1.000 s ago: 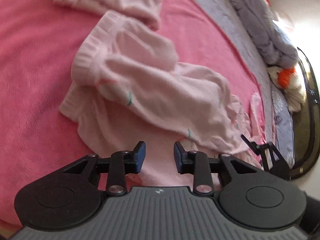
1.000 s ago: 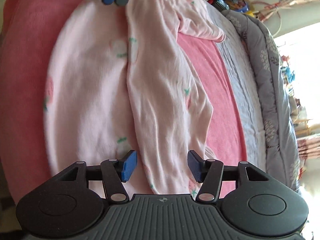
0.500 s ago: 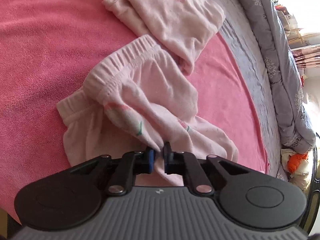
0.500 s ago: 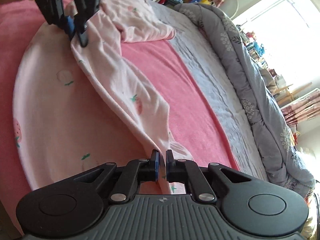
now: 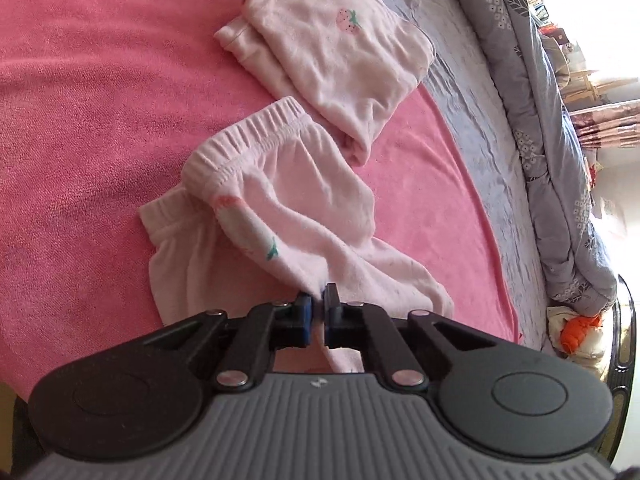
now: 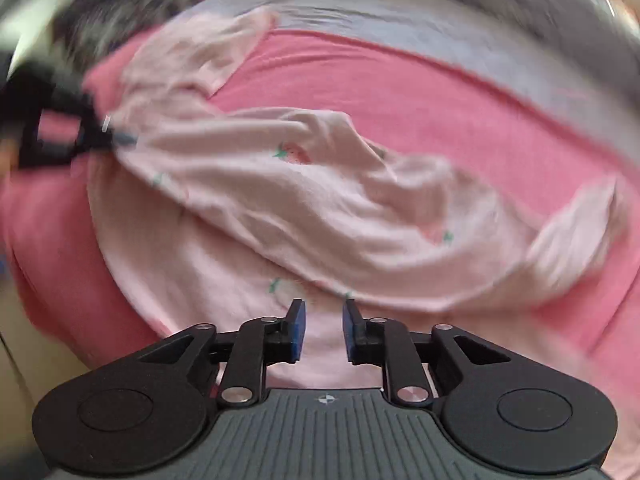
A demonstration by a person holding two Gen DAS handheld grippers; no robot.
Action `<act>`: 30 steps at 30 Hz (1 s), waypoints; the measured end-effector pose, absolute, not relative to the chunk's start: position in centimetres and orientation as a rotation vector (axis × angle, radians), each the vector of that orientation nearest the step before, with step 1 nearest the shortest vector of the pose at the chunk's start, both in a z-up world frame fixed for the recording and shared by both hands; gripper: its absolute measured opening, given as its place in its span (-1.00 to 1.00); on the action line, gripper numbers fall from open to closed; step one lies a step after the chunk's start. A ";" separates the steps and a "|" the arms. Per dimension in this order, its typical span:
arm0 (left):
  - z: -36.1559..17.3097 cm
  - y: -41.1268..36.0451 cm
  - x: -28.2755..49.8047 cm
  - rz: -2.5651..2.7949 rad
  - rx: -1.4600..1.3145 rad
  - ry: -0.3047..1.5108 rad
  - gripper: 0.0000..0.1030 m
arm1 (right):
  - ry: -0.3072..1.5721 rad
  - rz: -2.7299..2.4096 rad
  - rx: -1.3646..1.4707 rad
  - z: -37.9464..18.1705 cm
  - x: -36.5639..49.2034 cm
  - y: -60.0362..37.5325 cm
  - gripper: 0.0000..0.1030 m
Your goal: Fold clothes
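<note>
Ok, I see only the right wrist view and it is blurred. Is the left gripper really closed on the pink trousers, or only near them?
Observer: Closed on them. In the left wrist view the left gripper pinches a fold of the pink trousers between its pads.
Operator: Where is the waistband?
Observer: The elastic waistband lies gathered on the pink blanket, beyond the gripper.
Operator: And the other pink piece?
Observer: The folded garment lies flat beyond the waistband, with one strawberry print on top. Its near corner seems to touch the trousers.
</note>
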State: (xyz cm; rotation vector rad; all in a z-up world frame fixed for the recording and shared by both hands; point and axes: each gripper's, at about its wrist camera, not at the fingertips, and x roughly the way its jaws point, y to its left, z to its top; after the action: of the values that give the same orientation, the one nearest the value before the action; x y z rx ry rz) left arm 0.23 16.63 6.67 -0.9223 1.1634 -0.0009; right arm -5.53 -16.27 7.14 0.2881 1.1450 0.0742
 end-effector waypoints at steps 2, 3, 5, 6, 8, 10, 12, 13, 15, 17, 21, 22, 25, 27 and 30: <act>7.0 16.7 0.7 -0.013 -0.918 1.154 -0.96 | 1.123 -0.072 0.545 6.1 -5.5 -19.5 -0.26; 7.1 16.5 0.9 -0.020 -0.903 1.155 -0.96 | 1.097 -0.148 0.578 5.9 -5.6 -20.6 -0.25; 7.2 16.3 1.1 -0.028 -0.869 1.164 -0.96 | 1.048 -0.280 0.526 5.8 -5.1 -22.2 0.01; 7.2 16.2 1.1 -0.027 -0.853 1.171 -0.96 | 1.022 -0.333 0.488 5.9 -4.8 -22.8 0.09; 7.0 15.9 1.1 -0.024 -0.822 1.186 -0.96 | 0.978 -0.412 0.415 5.9 -3.9 -23.6 0.29; 6.7 16.0 0.8 -0.013 -0.813 1.197 -0.96 | 0.962 -0.458 0.359 5.6 -2.7 -24.2 0.43; 6.5 15.9 0.6 0.002 -0.806 1.207 -0.96 | 0.955 -0.497 0.301 4.8 -1.2 -24.2 0.40; 6.3 15.9 0.6 0.009 -0.801 1.211 -0.96 | 0.964 -0.506 0.291 4.2 -0.4 -24.4 0.06; 6.3 15.8 0.6 0.022 -0.786 1.214 -0.96 | 0.996 -0.506 0.315 3.1 0.7 -25.4 -0.94; 6.4 15.7 0.7 0.028 -0.765 1.215 -0.96 | 0.986 -0.521 0.300 3.6 0.8 -25.9 -0.90; 7.2 15.3 0.6 0.018 -0.721 1.213 -0.96 | 0.916 -0.551 0.168 6.6 -0.5 -26.4 -0.90; 7.3 15.2 0.5 0.011 -0.707 1.212 -0.96 | 0.902 -0.556 0.138 7.6 -1.1 -26.5 -0.90; 7.7 15.1 0.3 0.003 -0.688 1.219 -0.96 | 0.902 -0.577 0.108 9.8 -3.1 -27.5 -0.90; 7.8 15.0 0.1 0.003 -0.675 1.225 -0.95 | 0.928 -0.585 0.173 10.0 -4.3 -28.4 -0.89; 7.5 14.7 -0.1 0.014 -0.656 1.239 -0.95 | 0.912 -0.597 0.188 9.3 -4.4 -27.9 -0.52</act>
State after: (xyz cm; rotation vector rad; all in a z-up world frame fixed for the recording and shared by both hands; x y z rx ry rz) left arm -0.05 14.71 7.47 -0.6561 1.2394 0.0137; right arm -4.39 -27.87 9.33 0.1877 0.9121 -0.5974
